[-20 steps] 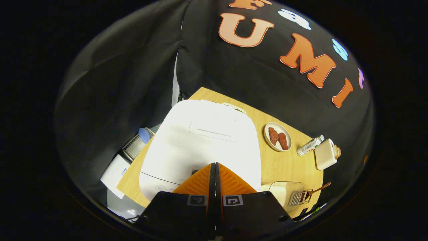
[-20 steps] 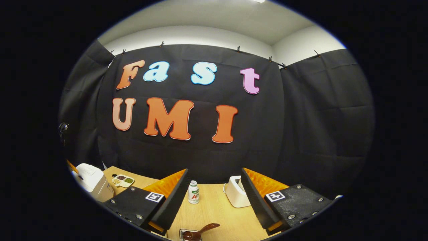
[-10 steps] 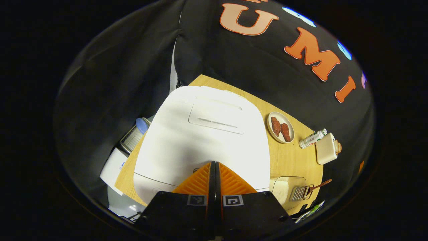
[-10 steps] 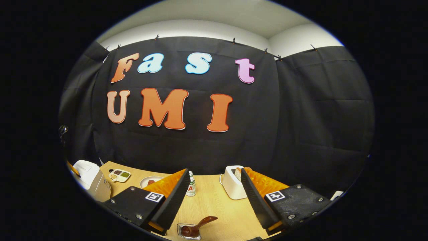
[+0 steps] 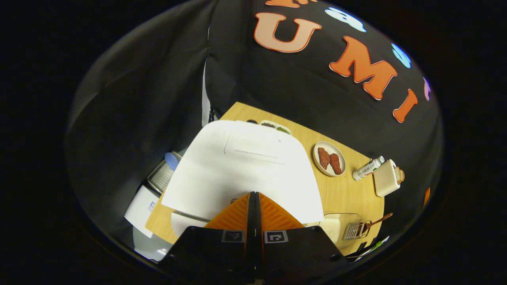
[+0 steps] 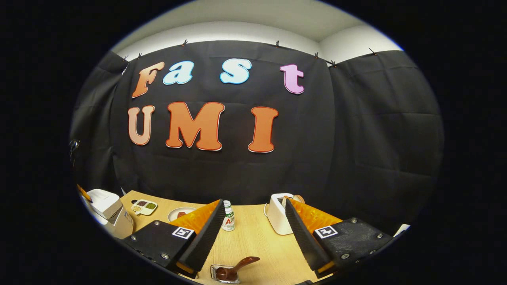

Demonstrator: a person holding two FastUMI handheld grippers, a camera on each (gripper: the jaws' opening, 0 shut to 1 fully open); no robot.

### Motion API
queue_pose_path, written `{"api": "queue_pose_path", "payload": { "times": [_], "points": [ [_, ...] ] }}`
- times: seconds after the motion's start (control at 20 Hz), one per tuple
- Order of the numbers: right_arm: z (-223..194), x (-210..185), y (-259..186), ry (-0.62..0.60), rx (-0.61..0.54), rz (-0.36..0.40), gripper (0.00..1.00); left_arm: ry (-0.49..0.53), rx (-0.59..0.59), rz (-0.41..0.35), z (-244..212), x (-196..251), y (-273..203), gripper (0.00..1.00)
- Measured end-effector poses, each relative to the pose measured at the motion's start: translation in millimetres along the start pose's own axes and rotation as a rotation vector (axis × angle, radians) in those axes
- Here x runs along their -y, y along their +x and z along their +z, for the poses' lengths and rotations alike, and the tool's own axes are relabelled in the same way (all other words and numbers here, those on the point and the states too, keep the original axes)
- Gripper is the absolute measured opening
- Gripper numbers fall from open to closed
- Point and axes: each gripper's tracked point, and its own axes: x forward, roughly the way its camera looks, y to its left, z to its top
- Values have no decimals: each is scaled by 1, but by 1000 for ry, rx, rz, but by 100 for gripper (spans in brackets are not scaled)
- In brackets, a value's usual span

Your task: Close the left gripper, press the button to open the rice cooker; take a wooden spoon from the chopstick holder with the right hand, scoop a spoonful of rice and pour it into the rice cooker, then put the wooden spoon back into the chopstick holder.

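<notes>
The left gripper (image 5: 254, 194), fingers pressed together on nothing, sits at the front edge of the white rice cooker (image 5: 241, 166), whose lid stands slightly lifted, on a light wooden surface (image 5: 344, 194) against black cloth walls. The right gripper (image 6: 253, 213) hangs above that surface with fingers wide apart and empty. Below them, the wooden spoon (image 6: 235, 269) lies in the chopstick holder (image 6: 225, 274).

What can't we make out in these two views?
- Rice cooker button, left gripper view: hidden behind the shut left hand-held gripper.
- Cooker inside: covered by its white lid.
- Chopstick holder, right gripper view: cut off by the bottom edge; wooden spoon bowl partly sunk in it.
- Bottle label: too small.
- Right hand-held gripper: open, holding nothing.
</notes>
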Motion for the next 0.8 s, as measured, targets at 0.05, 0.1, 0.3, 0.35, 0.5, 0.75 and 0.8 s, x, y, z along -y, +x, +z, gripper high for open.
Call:
{"api": "queue_pose_path", "payload": {
  "times": [0.05,0.1,0.3,0.35,0.5,0.75,0.8],
  "points": [
    [-4,-1,0,11,-12,8,95,-3,41,-3,15,4,-9,6],
    [-9,-1,0,19,-23,16,95,-6,88,-3,30,7,-19,6],
    [-24,3,0,41,-64,27,95,50,275,44,77,1,-52,5],
    [-27,4,0,48,-72,28,95,67,308,58,82,0,-61,5],
    [-42,11,3,49,-106,19,95,83,398,20,91,28,-86,4],
    [-64,11,5,67,-157,32,95,136,590,43,108,52,-139,5],
    [-71,11,5,69,-170,35,95,157,608,45,109,56,-144,5]
  ]
}}
